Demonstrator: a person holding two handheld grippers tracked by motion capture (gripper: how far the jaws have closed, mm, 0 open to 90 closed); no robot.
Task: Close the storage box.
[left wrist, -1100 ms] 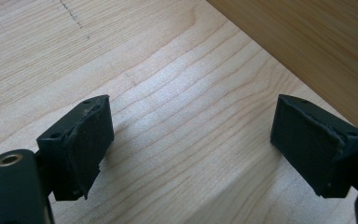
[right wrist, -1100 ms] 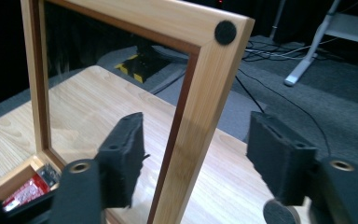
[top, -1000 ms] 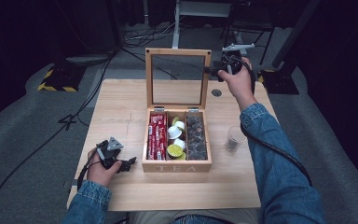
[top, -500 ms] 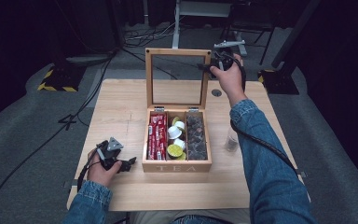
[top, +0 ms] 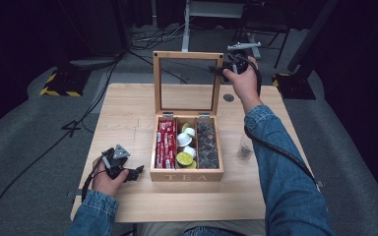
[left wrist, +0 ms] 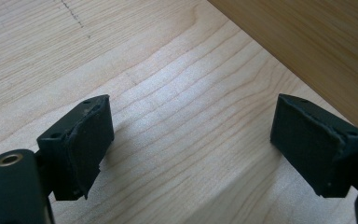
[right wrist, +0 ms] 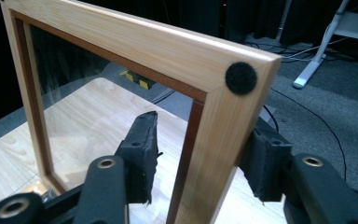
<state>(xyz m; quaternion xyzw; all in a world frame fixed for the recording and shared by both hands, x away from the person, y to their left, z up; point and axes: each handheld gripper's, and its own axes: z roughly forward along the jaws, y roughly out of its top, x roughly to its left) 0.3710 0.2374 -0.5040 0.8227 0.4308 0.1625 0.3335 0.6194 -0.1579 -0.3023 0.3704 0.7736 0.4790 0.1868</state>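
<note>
We seem to be in a lab or studio set up for recording, not a home. The pale wooden table [top: 128,113] stands alone on grey carpet [top: 24,147], with darkness all round it and light falling mainly on the tabletop. At about ten o'clock from the table we see a low black block edged with yellow-and-black hazard tape [top: 59,83], and black cables [top: 98,98] trail across the floor from there toward twelve o'clock. At twelve o'clock stands the white metal leg of a desk or stand [top: 186,29], with more loose cables [top: 152,42] beside it. At two o'clock a dark equipment base [top: 295,83] sits on the carpet.
</note>
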